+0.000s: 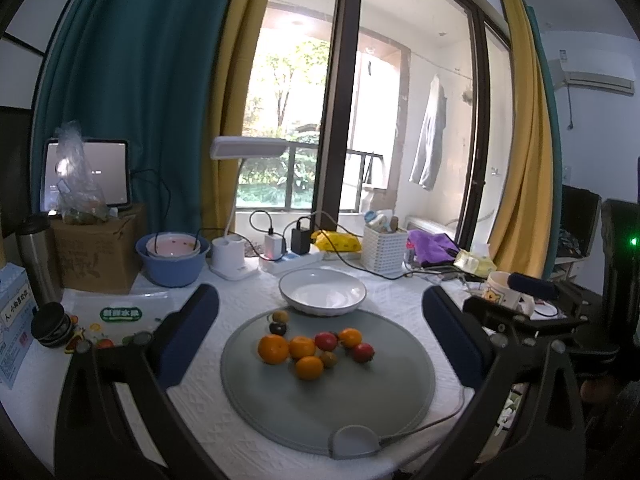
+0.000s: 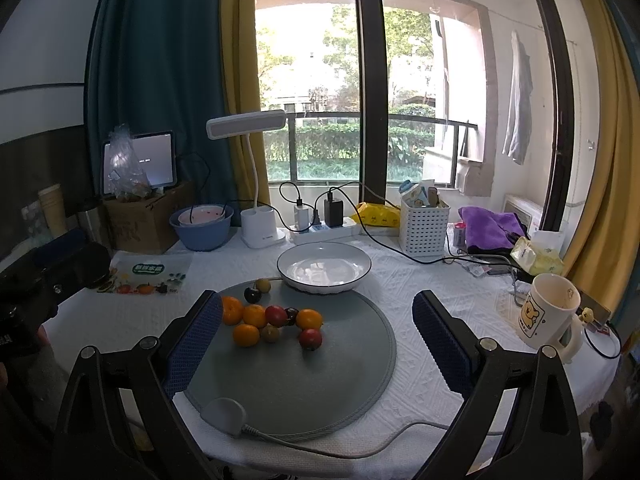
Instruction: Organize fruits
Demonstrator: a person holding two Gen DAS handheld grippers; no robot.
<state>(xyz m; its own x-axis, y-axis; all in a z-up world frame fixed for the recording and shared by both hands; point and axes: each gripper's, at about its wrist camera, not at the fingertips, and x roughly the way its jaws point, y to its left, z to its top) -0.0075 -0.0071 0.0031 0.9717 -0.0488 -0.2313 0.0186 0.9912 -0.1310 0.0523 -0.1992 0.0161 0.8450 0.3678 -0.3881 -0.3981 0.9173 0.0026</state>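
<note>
**Operator:** Report tool state and the near field first.

**Technician:** The left gripper [image 1: 320,312] stands wide apart and carries nothing; its blue-padded fingers [image 1: 188,336] frame the lower centre of the left view. The right gripper [image 2: 318,316] is likewise spread wide and empty. Below both lies the round grey woven mat [image 2: 304,384], resting on the white textured tablecloth [image 2: 420,292], with a grey tab and cable at its near edge.

**Operator:** Where is the fruit?

**Technician:** It sits in a loose cluster on the far half of the mat, centre of frame: four smooth orange mandarins [image 1: 273,349], two red cherry tomatoes [image 1: 363,352], and several small dark or olive-coloured fruits [image 1: 278,328], some touching one another.

**Operator:** Handling judgement?

**Technician:** All of it looks light and round, so liable to roll. The mandarins should tolerate a moderate grip across the widest girth. The tomatoes are likely thin-skinned and slippery; close gently across the middle. Start with an outlying piece to avoid disturbing its neighbours.

**Operator:** And beyond?

**Technician:** The empty white shallow ceramic bowl with a dark rim [image 1: 322,291] stands just past the mat's far edge, its near rim overlapping the mat, probably the destination.
</note>
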